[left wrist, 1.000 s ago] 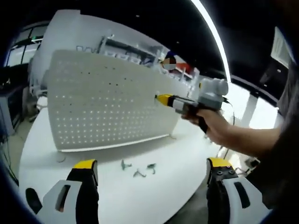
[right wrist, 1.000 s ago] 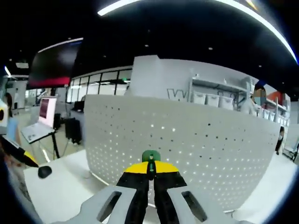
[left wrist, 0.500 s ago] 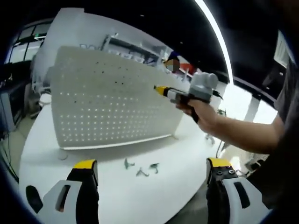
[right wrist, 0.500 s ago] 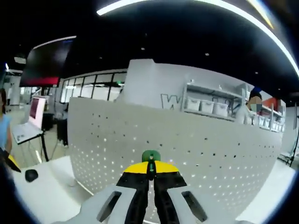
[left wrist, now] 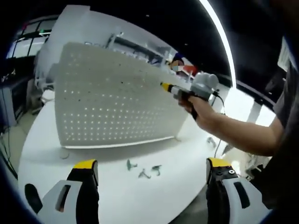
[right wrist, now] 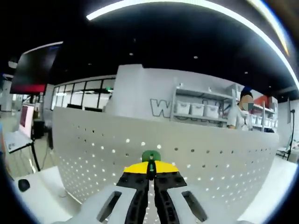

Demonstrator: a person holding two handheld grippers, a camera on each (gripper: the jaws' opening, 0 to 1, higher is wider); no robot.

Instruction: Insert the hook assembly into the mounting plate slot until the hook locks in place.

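Note:
A white perforated mounting plate [left wrist: 112, 100] stands upright on a round white table [left wrist: 93, 186]. In the right gripper view my right gripper [right wrist: 150, 171] is shut on a small green hook [right wrist: 150, 156], held close to the upper part of the plate [right wrist: 187, 163]. In the left gripper view that right gripper [left wrist: 164, 86], held by a hand [left wrist: 203, 109], has its yellow tips near the plate's upper right edge. My left gripper [left wrist: 152, 170] stands open low over the table's near side. Three loose grey hooks [left wrist: 143, 169] lie on the table between its jaws.
Behind the plate are a white wall with shelving [right wrist: 196, 109] and bins, and a person [right wrist: 240, 116] at the right. The person's forearm [left wrist: 243, 135] reaches across the right of the left gripper view. A small dark object [right wrist: 23, 185] sits on the table at far left.
The right gripper has risen along the plate and come closer to its upper edge with the green hook still held. The left gripper has stayed open in place.

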